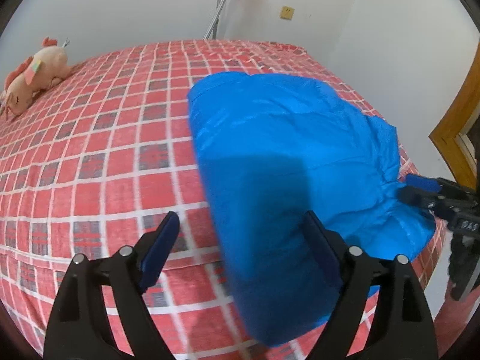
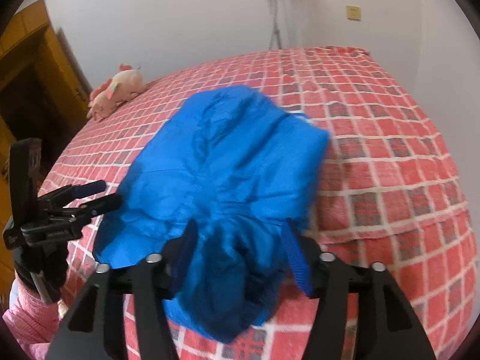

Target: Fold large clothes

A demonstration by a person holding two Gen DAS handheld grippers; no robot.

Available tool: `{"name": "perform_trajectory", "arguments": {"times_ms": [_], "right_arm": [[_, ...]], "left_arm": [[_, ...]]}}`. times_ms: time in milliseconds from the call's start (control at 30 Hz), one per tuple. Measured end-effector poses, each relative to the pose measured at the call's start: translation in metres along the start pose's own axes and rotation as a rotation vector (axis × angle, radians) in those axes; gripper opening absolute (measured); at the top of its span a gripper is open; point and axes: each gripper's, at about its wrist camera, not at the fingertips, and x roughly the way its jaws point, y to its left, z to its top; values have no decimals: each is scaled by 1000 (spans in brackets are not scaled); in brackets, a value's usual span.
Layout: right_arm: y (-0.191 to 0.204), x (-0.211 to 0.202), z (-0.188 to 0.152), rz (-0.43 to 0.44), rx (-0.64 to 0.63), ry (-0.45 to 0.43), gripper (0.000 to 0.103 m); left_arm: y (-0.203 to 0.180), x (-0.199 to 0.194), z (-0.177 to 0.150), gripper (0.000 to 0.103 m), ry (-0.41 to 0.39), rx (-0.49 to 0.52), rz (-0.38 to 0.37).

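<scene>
A bright blue jacket [image 1: 285, 138] lies bunched on the red checked bed [image 1: 105, 156]. It also shows in the right wrist view [image 2: 228, 162]. My left gripper [image 1: 243, 225] is open, its jaws wide apart, with the jacket's near left edge lying between them. It shows from the side in the right wrist view [image 2: 109, 193], beside the jacket's left edge. My right gripper [image 2: 240, 234] is open, with a gathered bunch of the jacket's near hem between its fingers. It shows in the left wrist view [image 1: 411, 186] at the jacket's right edge.
A pink plush toy [image 1: 33, 78] lies at the bed's far left; it also shows in the right wrist view [image 2: 115, 94]. White walls stand behind the bed. A wooden door frame [image 1: 459, 120] is at the right. A wooden wardrobe [image 2: 33, 69] stands left of the bed.
</scene>
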Motion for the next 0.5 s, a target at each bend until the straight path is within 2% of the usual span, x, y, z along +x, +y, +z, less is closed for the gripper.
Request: {"name": "perform_trajectory", "arguments": {"times_ms": [67, 167, 267, 367, 500], "right_arm": [[-7, 1, 3, 2, 20, 40, 69], [-20, 13, 7, 37, 65, 120, 71], [-22, 23, 8, 58, 80, 166, 74], [-25, 36, 9, 74, 96, 208, 82], [-31, 55, 8, 108, 138, 257, 90]], "left_arm": [[11, 2, 2, 86, 20, -32, -25], [26, 8, 7, 88, 62, -76, -79], [31, 14, 9, 89, 87, -88, -110], [31, 20, 12, 91, 99, -84, -128], [35, 35, 17, 94, 129, -100, -195]]}}
